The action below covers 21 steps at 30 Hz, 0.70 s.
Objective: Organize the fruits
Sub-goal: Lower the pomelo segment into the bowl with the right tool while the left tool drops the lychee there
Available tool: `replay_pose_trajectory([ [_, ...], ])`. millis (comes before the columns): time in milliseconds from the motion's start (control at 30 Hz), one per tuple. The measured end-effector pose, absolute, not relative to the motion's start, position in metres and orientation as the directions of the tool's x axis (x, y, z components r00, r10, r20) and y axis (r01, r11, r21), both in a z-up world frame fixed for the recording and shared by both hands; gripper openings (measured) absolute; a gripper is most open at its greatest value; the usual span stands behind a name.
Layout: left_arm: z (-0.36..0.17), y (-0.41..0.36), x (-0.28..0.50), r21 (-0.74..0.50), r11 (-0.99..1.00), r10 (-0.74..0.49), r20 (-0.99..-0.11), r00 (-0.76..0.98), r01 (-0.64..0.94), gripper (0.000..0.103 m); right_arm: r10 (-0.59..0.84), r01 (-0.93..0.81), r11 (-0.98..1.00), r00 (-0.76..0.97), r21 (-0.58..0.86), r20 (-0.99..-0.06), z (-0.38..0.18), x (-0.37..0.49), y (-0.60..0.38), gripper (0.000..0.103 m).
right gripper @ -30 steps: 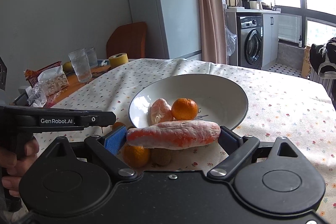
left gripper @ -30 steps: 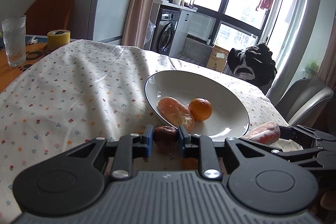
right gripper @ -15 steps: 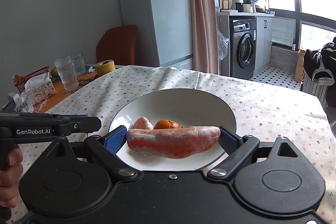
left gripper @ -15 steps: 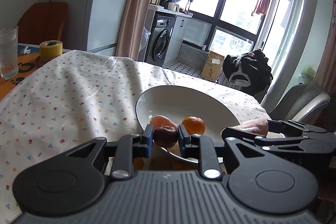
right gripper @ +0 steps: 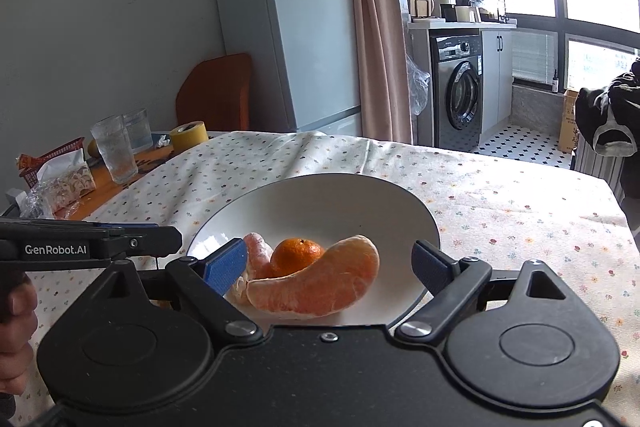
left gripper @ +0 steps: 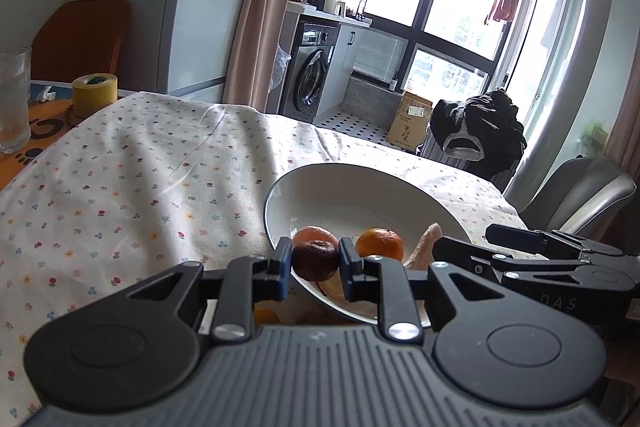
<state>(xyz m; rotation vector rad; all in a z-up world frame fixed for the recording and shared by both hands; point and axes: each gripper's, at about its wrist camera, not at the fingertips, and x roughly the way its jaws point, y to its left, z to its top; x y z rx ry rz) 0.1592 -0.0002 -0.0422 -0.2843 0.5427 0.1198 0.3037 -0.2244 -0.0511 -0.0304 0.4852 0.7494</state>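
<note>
Since the prior frame, right gripper [right gripper: 328, 267] released the large peeled segment [right gripper: 316, 283] into the white bowl [right gripper: 360, 195], fingers spread. Left gripper [left gripper: 314, 261] pinched a dark brown fruit [left gripper: 315, 261] above the bowl's rim.

Far half of the white plate [right gripper: 320, 199] lies bare, open room there. The near half is crowded: a whole tangerine [right gripper: 297, 254], a peeled piece [right gripper: 258, 259] at its left and a big peeled segment [right gripper: 320, 287] in front, between the wide-apart fingers of the right gripper [right gripper: 328, 267]. The left gripper [left gripper: 314, 261] hangs over the plate's near-left rim, the right one close beside it. The tablecloth [left gripper: 120, 187] to the left is open up to the far-left corner, where a tape roll [left gripper: 95, 94] and glass [left gripper: 14, 99] stand.
</note>
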Motion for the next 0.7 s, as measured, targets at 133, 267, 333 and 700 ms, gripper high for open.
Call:
replay_pose_trajectory([
  [133, -0.045, -0.007, 0.167, -0.228, 0.96, 0.019, -0.532, 0.846, -0.165, 0.023, 0.64, -0.646, 0.746, 0.626, 0.165, -0.446, -0.057, 0.308, -0.229, 0.089],
  [267, -0.047, -0.013, 0.177, -0.226, 0.963, 0.0, -0.543, 0.84, -0.146, 0.023, 0.625, -0.627, 0.761, 0.641, 0.166, -0.446, -0.058, 0.312, -0.236, 0.089],
  [333, -0.048, -0.017, 0.181, -0.226, 0.964, -0.008, -0.544, 0.839, -0.138, 0.023, 0.615, -0.611, 0.772, 0.652, 0.173, -0.443, -0.057, 0.315, -0.242, 0.089],
  [700, -0.045, -0.024, 0.189, -0.229, 0.963, -0.003, -0.545, 0.839, -0.146, 0.028, 0.608, -0.594, 0.784, 0.672, 0.182, -0.423, -0.053, 0.317, -0.253, 0.09],
])
